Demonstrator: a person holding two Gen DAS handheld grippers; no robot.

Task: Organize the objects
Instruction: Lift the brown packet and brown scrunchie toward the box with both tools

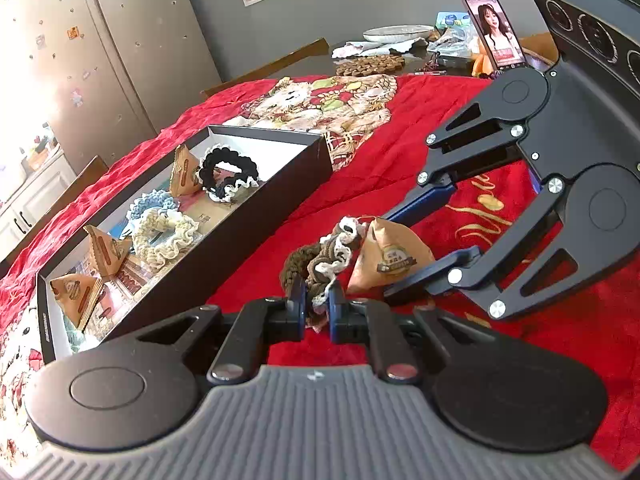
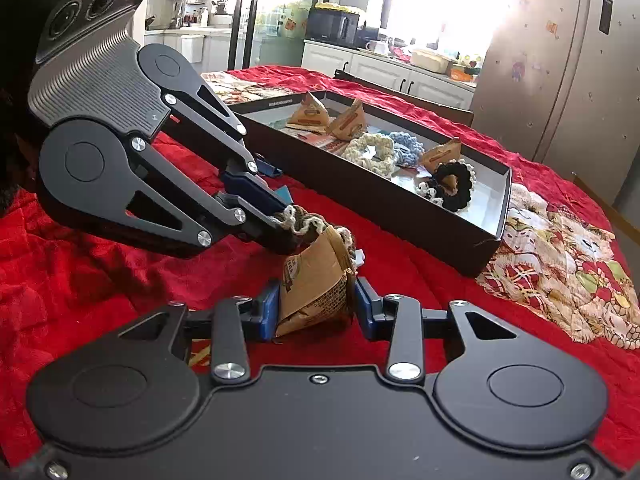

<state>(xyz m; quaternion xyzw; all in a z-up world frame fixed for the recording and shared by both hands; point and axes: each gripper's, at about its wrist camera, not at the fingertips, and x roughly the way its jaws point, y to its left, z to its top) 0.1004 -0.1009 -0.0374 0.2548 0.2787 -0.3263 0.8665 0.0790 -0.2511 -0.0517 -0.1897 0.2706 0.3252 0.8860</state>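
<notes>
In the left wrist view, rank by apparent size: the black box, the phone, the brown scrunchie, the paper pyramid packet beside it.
1. black box, by far the largest.
2. paper pyramid packet and brown scrunchie: look alike, unranked.
3. phone, smallest, though it stands farthest away, so unsure.

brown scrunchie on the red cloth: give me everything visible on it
The brown scrunchie is a ruffled crocheted ring of brown yarn with a cream-white frilled edge, soft and bunched up. It lies on the red cloth, outside the black box, pressed against the tan pyramid packet. The left gripper is shut on its near edge; in the right wrist view its frill pokes out past the fingers. How much of it is lifted cannot be told.
</notes>
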